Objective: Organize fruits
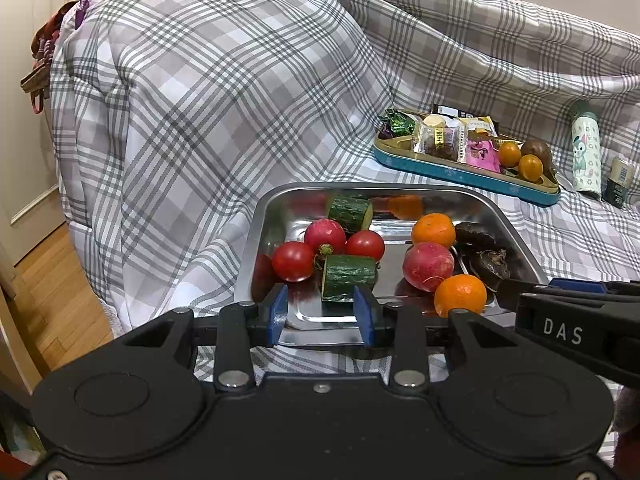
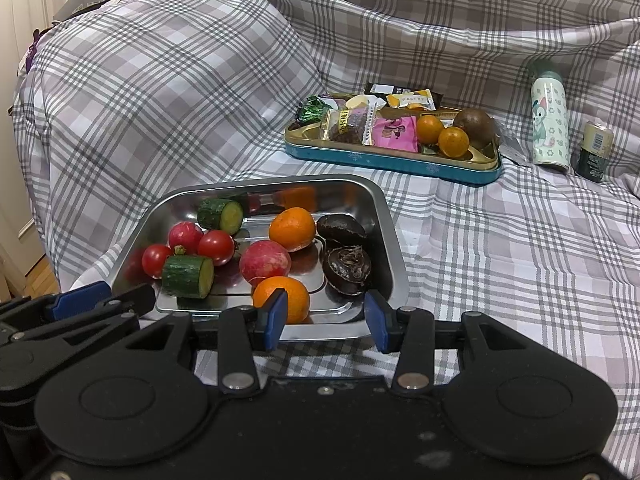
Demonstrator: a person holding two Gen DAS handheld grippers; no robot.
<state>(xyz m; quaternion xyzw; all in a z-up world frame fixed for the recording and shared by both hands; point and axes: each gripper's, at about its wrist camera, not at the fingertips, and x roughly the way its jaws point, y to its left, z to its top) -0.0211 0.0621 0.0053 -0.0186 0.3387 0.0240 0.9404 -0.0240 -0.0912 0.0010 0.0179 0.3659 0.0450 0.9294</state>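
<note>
A: Looking at the near tangerine [image 2: 281, 299] first: it sits at the front edge of the steel tray [image 2: 384, 216], just beyond my right tongs [image 2: 326, 316], touching the red radish [image 2: 265, 262] behind it. What worries you there?

B: It is round and the tray floor is slick. Are your tongs on anything?

A: No. Both pairs stand part-spread with nothing between them. My left tongs [image 1: 321, 310] hang over the tray's front rim, with the near cucumber piece [image 1: 347, 277] just beyond them.

B: Then a crooked closing could squirt the tangerine sideways into the radish, or over the rim onto the bed cover [image 2: 500, 240].

A: I judge so too. The cover is soft and rumpled, so the tray may tip if I press on its rim. The cherry tomatoes [image 1: 293, 261] touch the other radish [image 1: 325, 235] and the cucumber, so nudging one could set the cluster rolling.

B: And the two tools?

A: They are close together; my right tool juts in beside my left, so reaching at once could knock them.

B: Where would fruit go?

A: Probably the blue tin tray [image 2: 400, 160] farther back, already holding two small oranges [image 2: 453, 141] and a kiwi [image 2: 475, 122] beside wrapped snacks [image 2: 394, 133]. It is crowded, and a bottle [image 2: 550, 120] stands near.
</note>
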